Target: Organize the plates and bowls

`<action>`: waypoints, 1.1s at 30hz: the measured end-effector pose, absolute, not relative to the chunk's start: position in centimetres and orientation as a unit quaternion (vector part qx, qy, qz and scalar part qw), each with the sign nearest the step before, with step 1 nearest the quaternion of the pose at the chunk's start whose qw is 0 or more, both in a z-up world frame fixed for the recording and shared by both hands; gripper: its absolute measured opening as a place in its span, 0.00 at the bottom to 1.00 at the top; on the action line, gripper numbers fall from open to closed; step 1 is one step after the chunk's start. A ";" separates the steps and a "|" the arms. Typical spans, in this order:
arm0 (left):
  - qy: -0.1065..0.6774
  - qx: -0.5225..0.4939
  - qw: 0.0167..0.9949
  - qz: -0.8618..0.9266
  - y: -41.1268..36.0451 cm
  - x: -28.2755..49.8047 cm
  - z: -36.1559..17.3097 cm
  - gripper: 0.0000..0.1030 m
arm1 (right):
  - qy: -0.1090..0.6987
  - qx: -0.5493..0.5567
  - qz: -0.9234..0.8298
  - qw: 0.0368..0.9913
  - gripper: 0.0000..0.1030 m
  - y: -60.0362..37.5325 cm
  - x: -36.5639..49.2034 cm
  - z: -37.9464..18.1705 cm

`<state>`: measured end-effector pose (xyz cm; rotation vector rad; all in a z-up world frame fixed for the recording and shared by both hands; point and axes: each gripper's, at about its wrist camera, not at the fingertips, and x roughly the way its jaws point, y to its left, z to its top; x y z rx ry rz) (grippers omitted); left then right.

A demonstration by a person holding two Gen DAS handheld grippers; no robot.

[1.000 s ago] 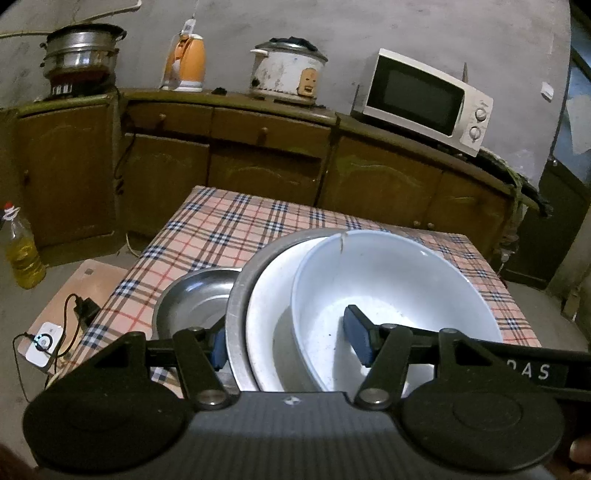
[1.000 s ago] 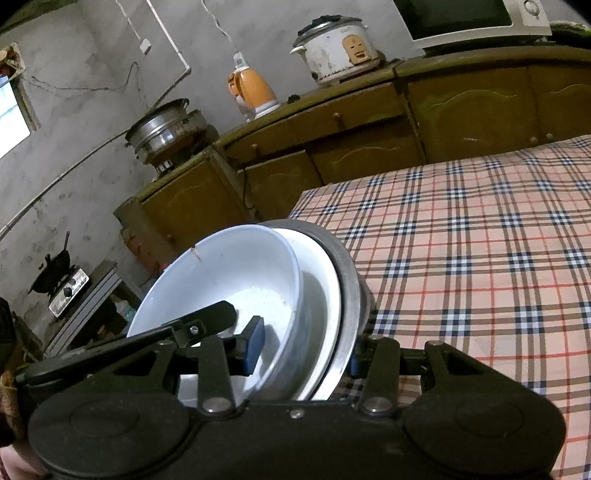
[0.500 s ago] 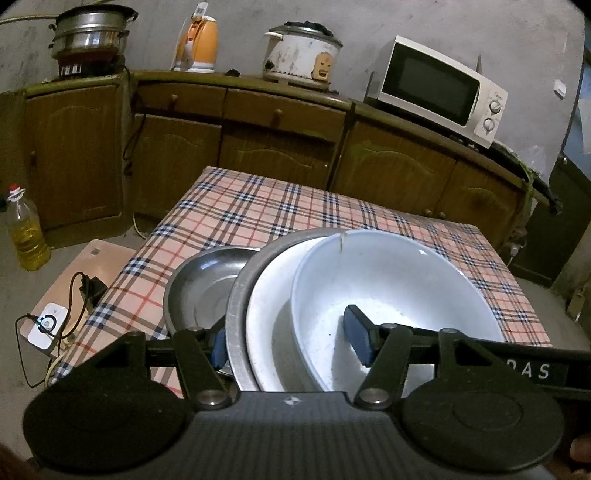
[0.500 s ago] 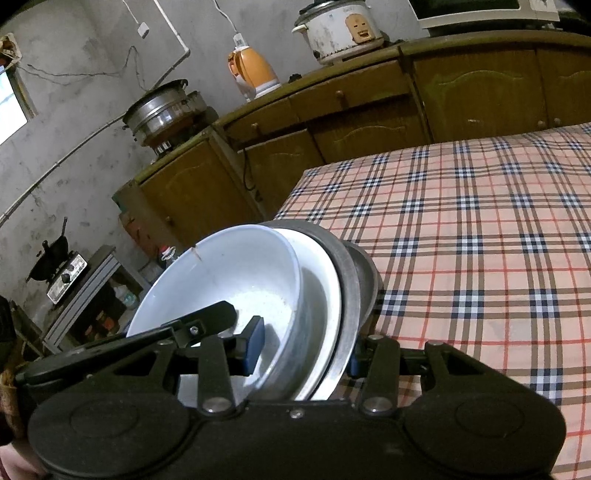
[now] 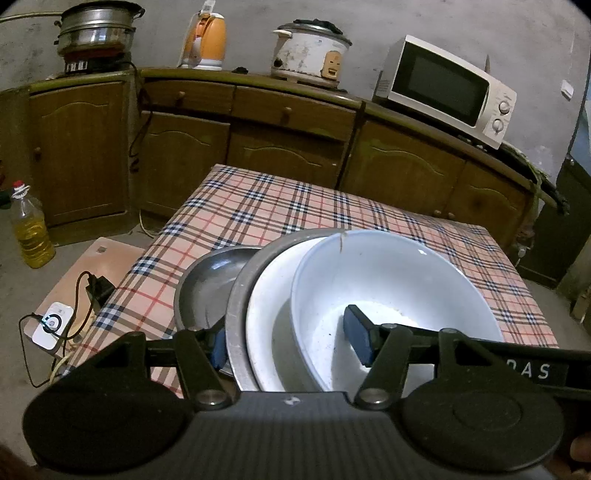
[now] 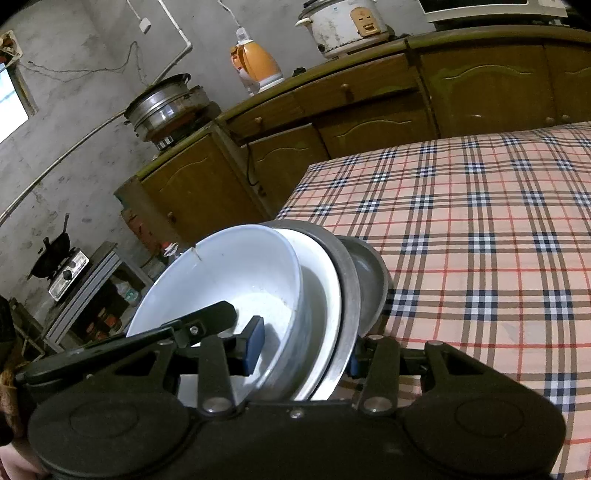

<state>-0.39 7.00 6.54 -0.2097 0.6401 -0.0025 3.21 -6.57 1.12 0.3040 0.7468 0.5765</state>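
A stack of dishes is held between both grippers: a white bowl (image 5: pixel 399 280) (image 6: pixel 236 273) sits in a white plate (image 5: pixel 269 306) (image 6: pixel 321 280), which sits in a wide metal plate (image 5: pixel 236 302) (image 6: pixel 349 280). My left gripper (image 5: pixel 288 345) is shut on the stack's near edge, one pad inside the bowl and one under the metal rim. My right gripper (image 6: pixel 303 352) grips the same stack the same way from the other side. The stack is tilted over a smaller metal dish (image 5: pixel 207 284) (image 6: pixel 369 280) lying on the plaid table (image 5: pixel 280 206) (image 6: pixel 480 221).
Wooden cabinets run along the far wall, carrying a microwave (image 5: pixel 443 88), rice cooker (image 5: pixel 310 48), orange kettle (image 5: pixel 207 40) and steamer pot (image 5: pixel 96 29). On the floor left of the table are an oil bottle (image 5: pixel 31 229) and a charger with cables (image 5: pixel 51 325).
Both grippers have carried the stack a little forward and down towards the table. The smaller metal dish now shows more fully beside and under the stack. The grips are unchanged.
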 end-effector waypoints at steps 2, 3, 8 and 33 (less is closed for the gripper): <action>0.314 -0.103 0.944 0.000 7.1 -0.3 6.5 0.60 | 0.359 0.146 0.278 0.879 0.52 -6.4 3.3 1.1; 0.314 -0.103 0.944 0.001 7.2 -0.3 6.5 0.60 | 0.359 0.145 0.278 0.879 0.52 -6.3 3.4 1.1; 0.315 -0.104 0.943 0.004 7.6 -0.2 6.4 0.60 | 0.360 0.144 0.281 0.878 0.52 -5.8 3.6 1.0; 0.318 -0.107 0.942 0.007 9.2 0.9 6.0 0.60 | 0.362 0.139 0.285 0.876 0.52 -4.2 4.5 0.7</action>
